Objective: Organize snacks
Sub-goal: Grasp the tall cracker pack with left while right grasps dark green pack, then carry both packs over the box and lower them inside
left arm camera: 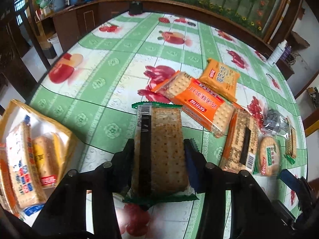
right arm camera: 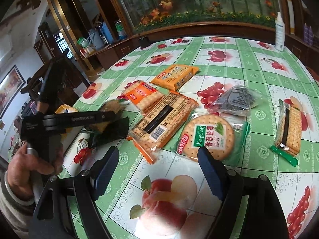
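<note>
Cracker pack [left arm camera: 159, 151], green-edged clear wrap with black strip, clenched in left tool [left arm camera: 159, 157]; right tool [right arm camera: 159, 171] released.

Both cameras sit just behind a gripper and look forward and down along its two fingers at the table [left arm camera: 111, 79], from close above. The left wrist view looks across the green cloth toward the far wooden cabinet [left arm camera: 179, 6], with the scattered snack packs on its right. The right wrist view faces the same cabinet [right arm camera: 199, 25] from further right, with the packs in the middle. Both views show the orange cracker pack [left arm camera: 199, 103] [right arm camera: 143, 95], the round cracker pack [left arm camera: 268, 156] [right arm camera: 209, 137] and the white bottle [left arm camera: 278, 52] [right arm camera: 279, 31].
</note>
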`<state>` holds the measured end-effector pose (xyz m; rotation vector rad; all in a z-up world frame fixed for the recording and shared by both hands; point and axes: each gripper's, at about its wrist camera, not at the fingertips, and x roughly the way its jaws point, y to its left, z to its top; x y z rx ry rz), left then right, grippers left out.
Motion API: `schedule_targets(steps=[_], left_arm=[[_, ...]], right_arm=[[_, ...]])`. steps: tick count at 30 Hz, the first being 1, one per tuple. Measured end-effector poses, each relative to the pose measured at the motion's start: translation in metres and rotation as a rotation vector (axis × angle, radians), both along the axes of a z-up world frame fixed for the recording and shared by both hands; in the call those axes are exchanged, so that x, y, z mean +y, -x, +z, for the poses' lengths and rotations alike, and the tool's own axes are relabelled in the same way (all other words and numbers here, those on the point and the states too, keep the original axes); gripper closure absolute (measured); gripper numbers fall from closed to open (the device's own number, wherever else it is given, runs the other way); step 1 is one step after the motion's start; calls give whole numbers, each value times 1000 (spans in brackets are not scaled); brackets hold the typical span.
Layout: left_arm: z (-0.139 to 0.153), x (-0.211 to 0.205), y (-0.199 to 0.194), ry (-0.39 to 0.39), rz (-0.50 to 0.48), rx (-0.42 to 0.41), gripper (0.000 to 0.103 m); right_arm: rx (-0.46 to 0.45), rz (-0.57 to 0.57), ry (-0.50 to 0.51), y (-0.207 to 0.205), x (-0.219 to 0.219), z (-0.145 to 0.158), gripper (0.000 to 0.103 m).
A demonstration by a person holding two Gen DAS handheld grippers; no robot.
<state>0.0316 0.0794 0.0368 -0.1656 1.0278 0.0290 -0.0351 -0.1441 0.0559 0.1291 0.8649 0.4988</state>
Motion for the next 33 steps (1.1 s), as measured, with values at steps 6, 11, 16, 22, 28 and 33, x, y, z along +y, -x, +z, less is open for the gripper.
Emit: schedule_targets(steps=[6, 11, 16, 22, 28, 33], left_arm=[[22, 9, 18, 24, -16, -48, 53], [45, 29, 42, 29, -15, -96, 53], [58, 55, 63, 36, 13, -122, 53], [65, 84, 81, 51, 49, -142, 53], [67, 104, 90, 59, 78, -150, 53], [67, 114, 91, 73, 89, -154, 53]], right_arm=[[9, 29, 22, 3, 17, -1, 22], [13, 86, 43, 1, 42, 0, 22], [2, 195, 96, -10, 76, 4, 22], [50, 301, 16, -51, 113, 5, 22], [95, 347, 35, -83, 150, -8, 22], [117, 360, 21, -91, 155, -20, 22]])
